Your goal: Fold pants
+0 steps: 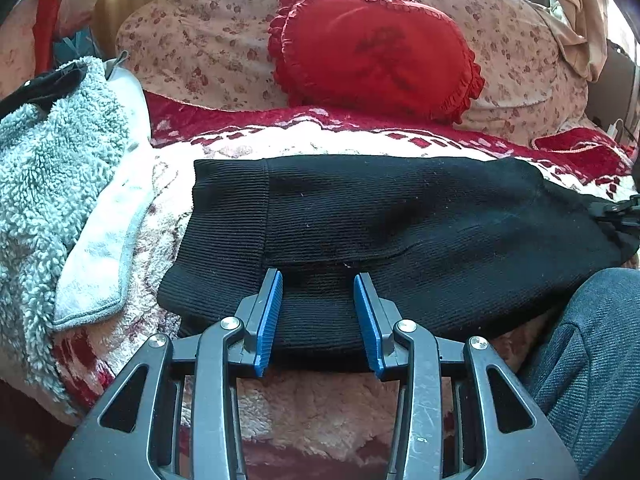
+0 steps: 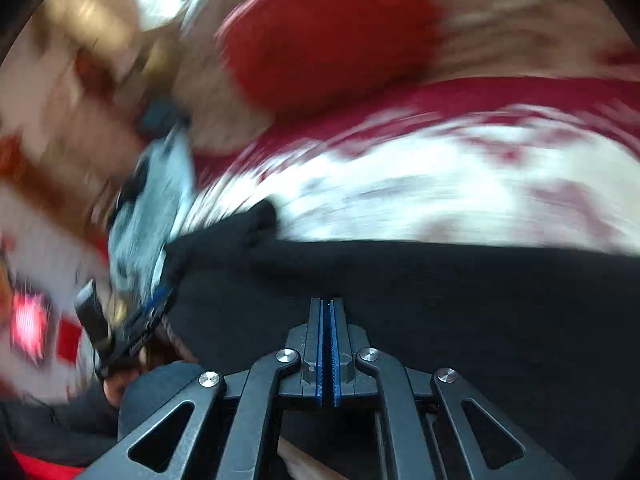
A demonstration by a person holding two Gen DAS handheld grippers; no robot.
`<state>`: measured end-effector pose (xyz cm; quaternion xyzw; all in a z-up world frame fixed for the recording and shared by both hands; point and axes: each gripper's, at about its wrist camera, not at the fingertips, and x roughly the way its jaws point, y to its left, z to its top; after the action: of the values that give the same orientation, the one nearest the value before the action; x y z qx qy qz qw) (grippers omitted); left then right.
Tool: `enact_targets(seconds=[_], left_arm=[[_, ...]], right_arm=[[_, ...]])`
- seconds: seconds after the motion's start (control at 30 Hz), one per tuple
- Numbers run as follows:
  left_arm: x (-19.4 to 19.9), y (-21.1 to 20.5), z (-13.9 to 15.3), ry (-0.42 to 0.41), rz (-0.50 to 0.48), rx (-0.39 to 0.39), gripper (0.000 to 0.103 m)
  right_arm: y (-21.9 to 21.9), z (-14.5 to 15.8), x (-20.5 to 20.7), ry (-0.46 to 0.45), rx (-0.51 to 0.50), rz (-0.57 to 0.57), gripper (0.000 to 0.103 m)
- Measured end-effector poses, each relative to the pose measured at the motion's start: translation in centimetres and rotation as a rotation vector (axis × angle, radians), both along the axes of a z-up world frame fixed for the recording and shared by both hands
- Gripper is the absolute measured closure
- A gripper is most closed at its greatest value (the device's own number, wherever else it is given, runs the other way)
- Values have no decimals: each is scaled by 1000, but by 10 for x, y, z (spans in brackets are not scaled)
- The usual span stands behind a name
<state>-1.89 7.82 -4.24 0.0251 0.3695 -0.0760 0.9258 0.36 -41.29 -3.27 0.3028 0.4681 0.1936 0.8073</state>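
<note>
While my left tool (image 1: 318, 280) is hovering spread over the black pants (image 1: 400, 208) for a grab, my right tool (image 2: 327, 308) is swinging pressed together; whether it's pinching cloth, can't tell.

We see black ribbed-knit pants (image 1: 380, 216) lying folded flat across the bed, their cuff end toward nine o'clock.

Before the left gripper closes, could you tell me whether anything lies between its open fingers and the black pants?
Nothing visible does. The left gripper is open, with its blue pads straddling the near edge of the black pants on the blanket. The grey fleece lies off to the left, clear of the fingers.
</note>
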Motion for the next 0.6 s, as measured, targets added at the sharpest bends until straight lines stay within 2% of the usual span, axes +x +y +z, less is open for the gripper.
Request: enact_targets(seconds=[0.03, 0.1, 0.13, 0.2, 0.27, 0.33, 0.37, 0.43, 0.47, 0.5, 0.53, 0.57, 0.6], left_arm=[[0, 0, 0, 0, 1, 0, 67], [0, 0, 0, 0, 2, 1, 67], [0, 0, -1, -1, 3, 2, 66], [0, 1, 0, 1, 4, 4, 66], [1, 1, 1, 3, 8, -1, 66], [2, -1, 5, 5, 7, 22, 66], [3, -3, 9, -4, 7, 33, 66], [3, -5, 16, -32, -1, 40, 66], [4, -7, 18, -32, -4, 41, 66], [7, -7, 16, -19, -7, 39, 66], [11, -7, 12, 10, -4, 35, 66], [14, -7, 8, 26, -1, 37, 66], [14, -9, 6, 15, -4, 43, 64]], right_arm=[[-37, -5, -13, 26, 11, -120, 103], [-95, -15, -41, 68, 99, -328, 103], [-121, -17, -59, 80, 103, -435, 103], [-143, -7, -79, 52, 75, -515, 103], [-141, 10, -88, 7, 16, -544, 102], [-125, 25, -91, -84, 70, -506, 102], [-115, 30, -90, -117, 93, -466, 102], [-82, 39, -78, -153, 116, -285, 102], [-66, 40, -73, -130, 64, -212, 102], [-60, 35, -70, -86, -16, -197, 102], [-63, 26, -70, -31, -55, -223, 102], [-83, 10, -75, 69, -82, -327, 102], [-99, 1, -81, 115, -77, -404, 103]])
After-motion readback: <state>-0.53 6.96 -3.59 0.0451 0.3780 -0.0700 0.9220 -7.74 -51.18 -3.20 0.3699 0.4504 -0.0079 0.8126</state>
